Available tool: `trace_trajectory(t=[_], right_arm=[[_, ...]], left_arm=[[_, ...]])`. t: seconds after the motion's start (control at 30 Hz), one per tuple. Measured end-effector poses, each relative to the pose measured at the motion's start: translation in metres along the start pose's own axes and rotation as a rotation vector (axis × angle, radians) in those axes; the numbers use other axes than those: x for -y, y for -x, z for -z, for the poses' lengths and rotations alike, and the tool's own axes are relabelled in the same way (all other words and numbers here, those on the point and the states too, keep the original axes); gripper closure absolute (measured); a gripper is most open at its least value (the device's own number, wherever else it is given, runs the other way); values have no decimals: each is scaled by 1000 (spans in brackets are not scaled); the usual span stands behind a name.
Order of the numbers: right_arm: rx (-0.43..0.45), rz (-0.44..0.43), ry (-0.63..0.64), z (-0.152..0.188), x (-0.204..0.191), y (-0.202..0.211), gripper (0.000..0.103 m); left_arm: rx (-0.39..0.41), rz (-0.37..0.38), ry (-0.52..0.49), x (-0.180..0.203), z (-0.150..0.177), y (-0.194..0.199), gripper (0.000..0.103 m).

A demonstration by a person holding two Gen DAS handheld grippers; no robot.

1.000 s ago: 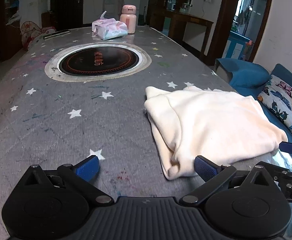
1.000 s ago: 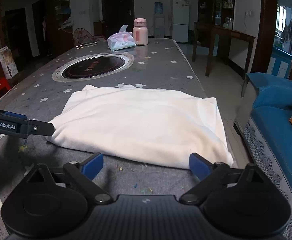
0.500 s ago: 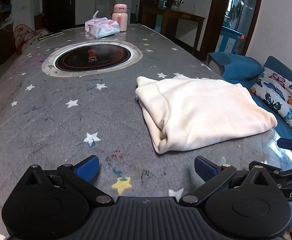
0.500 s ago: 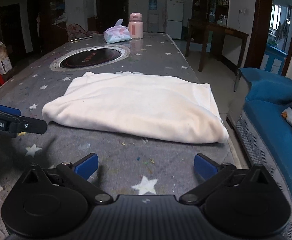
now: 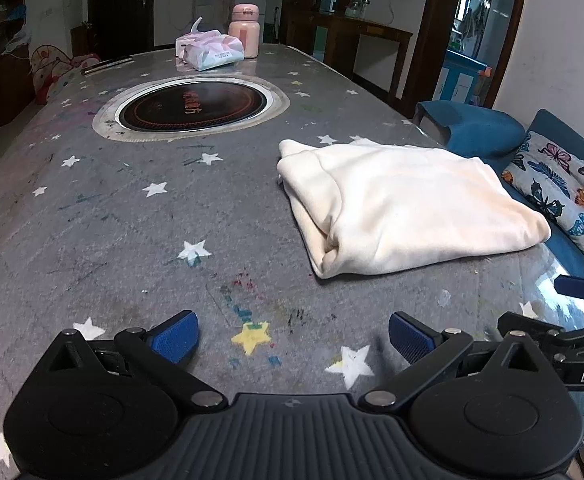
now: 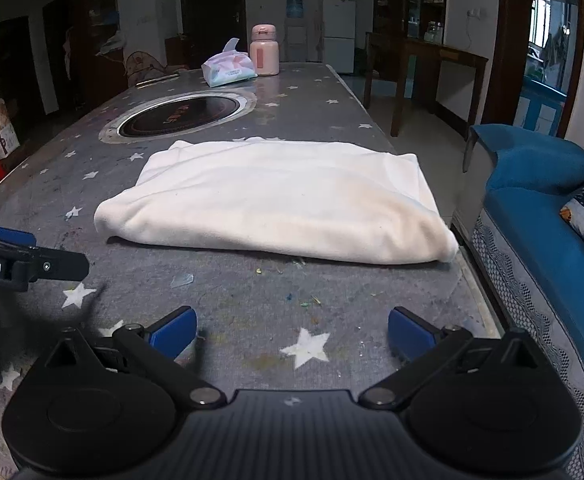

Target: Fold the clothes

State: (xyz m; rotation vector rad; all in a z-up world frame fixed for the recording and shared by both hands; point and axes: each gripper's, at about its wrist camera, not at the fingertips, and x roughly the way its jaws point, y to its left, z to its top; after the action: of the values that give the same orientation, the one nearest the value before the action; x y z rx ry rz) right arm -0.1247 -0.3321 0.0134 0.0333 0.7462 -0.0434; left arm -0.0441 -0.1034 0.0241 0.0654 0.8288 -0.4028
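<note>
A cream garment point(image 5: 404, 208) lies folded into a flat rectangle on the grey star-patterned table point(image 5: 132, 216), near its right edge. In the right wrist view the same garment point(image 6: 280, 200) stretches across the middle, its far right corner at the table's edge. My left gripper point(image 5: 290, 338) is open over bare table, well short of the garment's near-left corner. My right gripper point(image 6: 290, 334) is open too, with empty table between its blue pads and the garment's near fold. Each gripper shows at the side of the other's view.
A round inset cooktop point(image 5: 190, 106) sits mid-table. A tissue pack point(image 5: 212, 50) and a pink flask point(image 5: 244, 32) stand at the far end. A blue sofa point(image 6: 552, 220) with a butterfly cushion point(image 5: 564, 188) runs along the table's right side.
Both grippers have drawn back toward the near end of the table, away from the folded garment, which stays where it lay. Both remain open.
</note>
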Motion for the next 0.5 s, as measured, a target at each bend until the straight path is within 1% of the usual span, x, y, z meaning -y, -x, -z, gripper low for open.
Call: trace_trajectory(t=[0.27,0.5], right_arm=[[3,-6,7,5,-3,5,0],[8,-3,-14,11,-3,12,0]], left_arm=[[3,11,-17,8,9,8,0],[7,21,-36,18,16,15,0]])
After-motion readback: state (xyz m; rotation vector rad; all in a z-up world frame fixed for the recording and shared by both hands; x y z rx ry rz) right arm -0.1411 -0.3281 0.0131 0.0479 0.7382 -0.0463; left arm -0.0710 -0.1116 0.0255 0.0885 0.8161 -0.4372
